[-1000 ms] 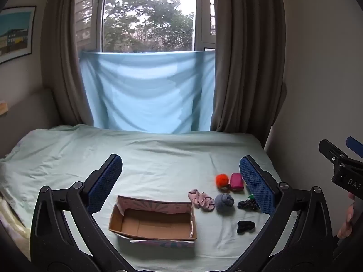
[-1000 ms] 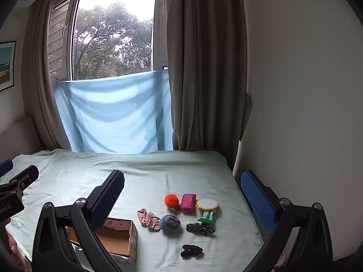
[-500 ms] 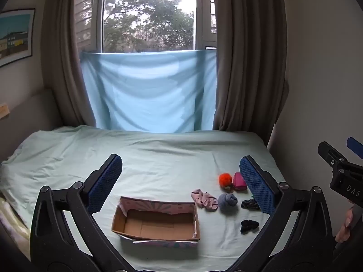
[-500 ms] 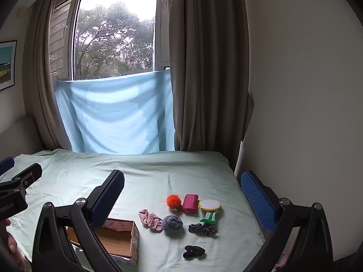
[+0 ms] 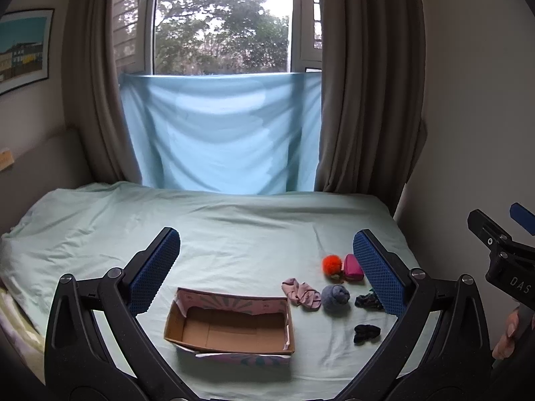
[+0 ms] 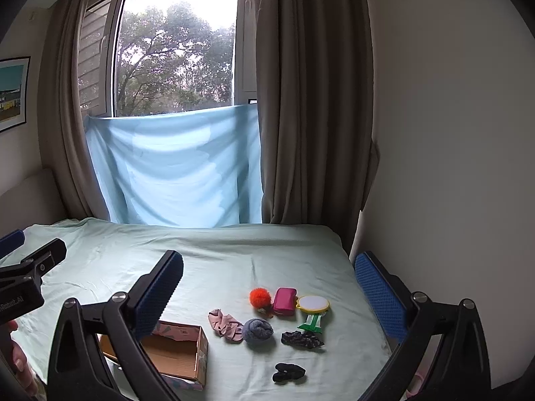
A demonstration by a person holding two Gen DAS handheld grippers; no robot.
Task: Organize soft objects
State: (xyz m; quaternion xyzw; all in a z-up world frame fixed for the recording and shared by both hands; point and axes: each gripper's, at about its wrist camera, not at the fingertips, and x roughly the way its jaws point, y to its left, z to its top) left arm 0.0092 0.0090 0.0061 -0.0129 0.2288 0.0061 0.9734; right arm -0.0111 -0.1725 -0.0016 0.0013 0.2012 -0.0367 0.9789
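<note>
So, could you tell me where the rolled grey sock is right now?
The rolled grey sock lies on the bed, right of the cardboard box, between the pink sock and a dark scrunchie.

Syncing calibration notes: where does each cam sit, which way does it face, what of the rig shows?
Left wrist: on the left gripper, above the near bed edge, facing the window over the open cardboard box; shows its own open blue-padded fingers, plus the right gripper at right.
Right wrist: on the right gripper, further right, facing the window; shows its open fingers, plus the left gripper at left.
Shared: the box, orange pompom, grey rolled sock, pale green bedsheet.
</note>
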